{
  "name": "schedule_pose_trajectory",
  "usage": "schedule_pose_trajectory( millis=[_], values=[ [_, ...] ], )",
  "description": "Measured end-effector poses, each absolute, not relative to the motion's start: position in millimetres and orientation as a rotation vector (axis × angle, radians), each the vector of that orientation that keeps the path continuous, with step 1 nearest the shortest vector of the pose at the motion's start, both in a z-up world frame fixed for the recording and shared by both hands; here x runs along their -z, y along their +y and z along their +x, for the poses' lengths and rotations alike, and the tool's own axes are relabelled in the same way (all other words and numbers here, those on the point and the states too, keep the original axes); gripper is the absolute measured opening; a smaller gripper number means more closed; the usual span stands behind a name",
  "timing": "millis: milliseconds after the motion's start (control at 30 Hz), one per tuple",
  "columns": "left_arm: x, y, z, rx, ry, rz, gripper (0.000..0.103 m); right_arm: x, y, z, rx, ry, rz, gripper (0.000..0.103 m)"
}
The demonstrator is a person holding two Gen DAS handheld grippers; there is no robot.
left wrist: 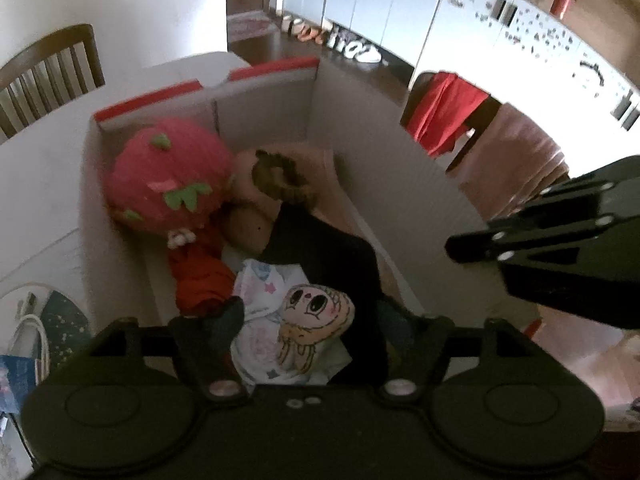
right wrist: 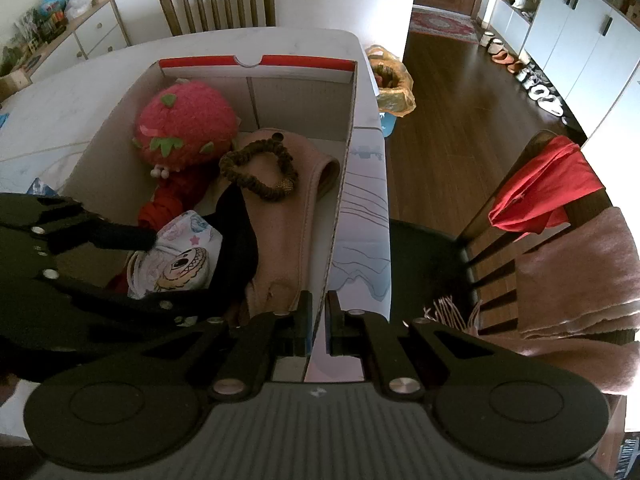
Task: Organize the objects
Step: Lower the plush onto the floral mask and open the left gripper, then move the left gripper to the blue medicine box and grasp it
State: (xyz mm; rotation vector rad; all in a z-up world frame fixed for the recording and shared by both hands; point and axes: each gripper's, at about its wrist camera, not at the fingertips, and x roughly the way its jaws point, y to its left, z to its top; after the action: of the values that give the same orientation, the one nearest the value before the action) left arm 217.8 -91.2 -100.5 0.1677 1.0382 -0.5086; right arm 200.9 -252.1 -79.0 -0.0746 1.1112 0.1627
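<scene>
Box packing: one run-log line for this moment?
left tongs open above pouch | right tongs shut on box wall | plush inside

White table with an open box on it

The table [right wrist: 120,64] has a pale, faintly marbled top. A cardboard box [right wrist: 340,200] with red-edged flaps stands directly on it, near the right edge, filled with soft things. A printed sheet [right wrist: 368,208] hangs over the table edge just beside the box. A wooden chair [right wrist: 218,0] stands at the far side.
</scene>
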Motion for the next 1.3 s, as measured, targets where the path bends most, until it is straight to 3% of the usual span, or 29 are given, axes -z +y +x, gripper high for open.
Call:
schedule_pose_trajectory(
  millis=[100,700,1033,1300],
  values=[
    [88,-84,212,0.507,1.001,0.145,0.085,79,-252,201,-0.163,1.110,-0.076,0.005],
    [39,7,191,0.346,0.865,0.007,0.102,79,-254,200,-0.158,1.112,-0.080,0.005],
    [34,105,193,0.080,0.825,-0.033,0.102,78,-259,198,-0.148,1.114,-0.080,0.005],
    [60,154,203,-0.030,0.856,-0.036,0.102,78,-262,197,-0.125,1.119,-0.086,0.005]
  ],
)
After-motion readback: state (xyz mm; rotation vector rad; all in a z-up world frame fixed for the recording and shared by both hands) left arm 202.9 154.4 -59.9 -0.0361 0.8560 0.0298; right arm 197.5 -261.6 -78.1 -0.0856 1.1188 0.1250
